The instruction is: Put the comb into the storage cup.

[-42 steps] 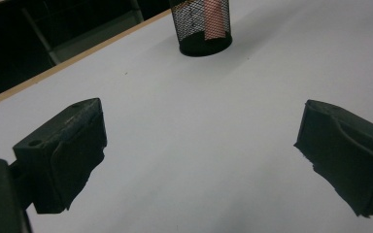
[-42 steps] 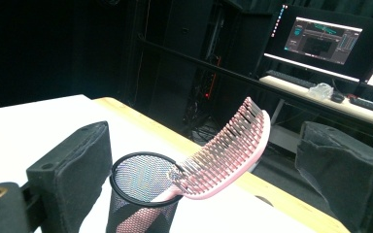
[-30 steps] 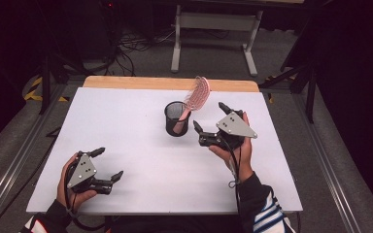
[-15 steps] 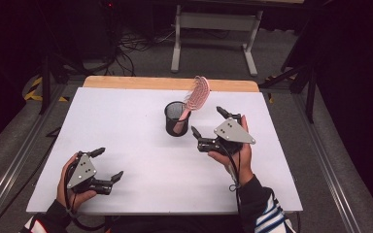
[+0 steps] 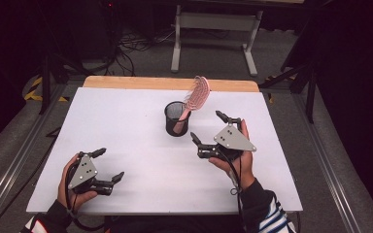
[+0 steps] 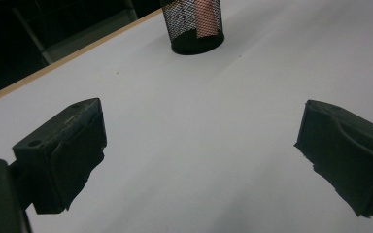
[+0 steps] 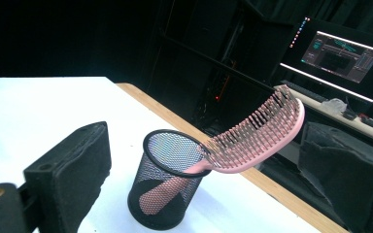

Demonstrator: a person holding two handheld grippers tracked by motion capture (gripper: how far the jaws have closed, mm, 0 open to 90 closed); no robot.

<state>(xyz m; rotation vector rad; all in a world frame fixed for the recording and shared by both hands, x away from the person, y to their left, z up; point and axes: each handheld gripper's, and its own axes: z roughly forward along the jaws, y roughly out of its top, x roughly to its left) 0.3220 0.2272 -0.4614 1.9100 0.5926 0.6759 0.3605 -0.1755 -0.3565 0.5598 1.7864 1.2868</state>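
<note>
Looking along my right gripper [image 5: 215,128], I see its jaws spread wide with nothing between them, and the pink hairbrush [image 7: 252,138] sits framed in the gap, handle down in the black mesh cup [image 7: 167,179], its bristled head leaning out over the rim toward the wooden far edge of the table [image 5: 126,141]. From above, the mesh cup [image 5: 176,119] stands near the middle of the white top, just beside and ahead of my right hand [image 5: 233,162], apart from it. My left gripper [image 5: 102,165] rests low near the front left corner, jaws likewise wide and empty, well away from the cup, which I see far off along it [image 6: 194,26]. The main risk, as I judge it, is the cup: it looks light and tall, and the brush leans hard to one side, so a nudge from a jaw tip on the rim could tip it over or slide it toward the far edge. If I close on the curved head rather than the neck, the bristles may give and the brush could twist or slip out. Pulling it out at an angle could catch the handle on the rim and drag the cup along, since my left gripper is too far off to steady it.
</note>
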